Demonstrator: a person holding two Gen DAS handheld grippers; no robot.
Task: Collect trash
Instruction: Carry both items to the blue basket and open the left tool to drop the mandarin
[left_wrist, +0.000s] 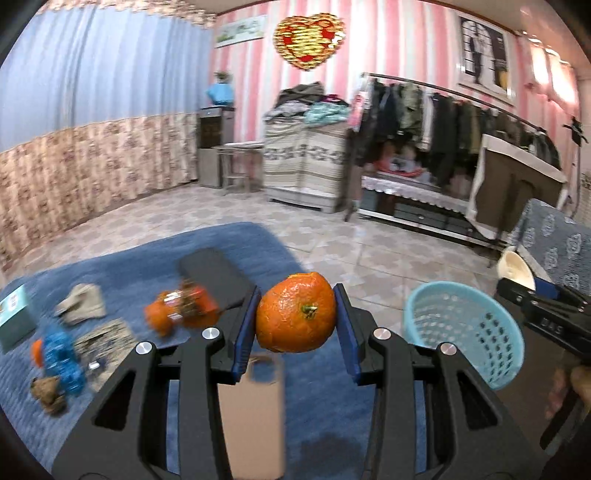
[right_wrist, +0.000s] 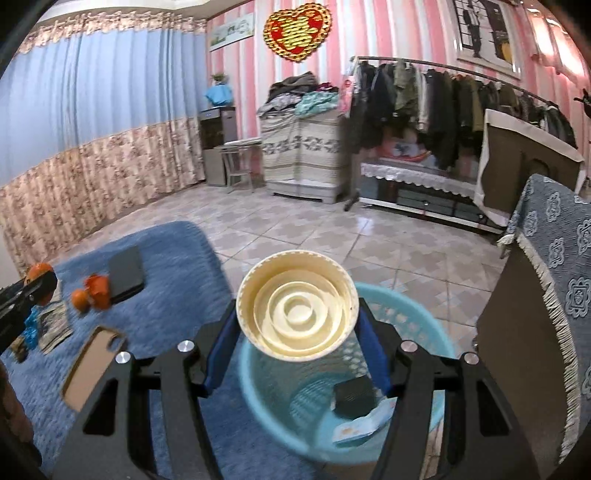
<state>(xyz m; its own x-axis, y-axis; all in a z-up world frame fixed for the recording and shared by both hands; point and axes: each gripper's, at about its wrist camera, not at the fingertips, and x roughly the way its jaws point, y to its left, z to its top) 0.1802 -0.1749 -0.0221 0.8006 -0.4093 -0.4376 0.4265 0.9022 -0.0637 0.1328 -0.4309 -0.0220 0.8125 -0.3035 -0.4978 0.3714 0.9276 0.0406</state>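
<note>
My left gripper (left_wrist: 297, 314) is shut on an orange (left_wrist: 295, 313) and holds it above the blue cloth-covered table (left_wrist: 155, 258). My right gripper (right_wrist: 297, 317) is shut on a cream ribbed plastic cup (right_wrist: 297, 304), held over the light blue basket (right_wrist: 417, 325). The basket holds a small black box (right_wrist: 354, 397) and a pale wrapper (right_wrist: 364, 424). In the left wrist view the basket (left_wrist: 465, 332) is to the right, with the right gripper and its cup (left_wrist: 515, 271) beyond it.
On the table lie more oranges with an orange wrapper (left_wrist: 177, 310), a black case (left_wrist: 216, 277), a crumpled beige paper (left_wrist: 81, 302), a blue wrapper (left_wrist: 61, 354), a teal box (left_wrist: 14, 319) and a brown phone case (right_wrist: 92, 365). A cloth-draped chair (right_wrist: 554, 295) stands at right.
</note>
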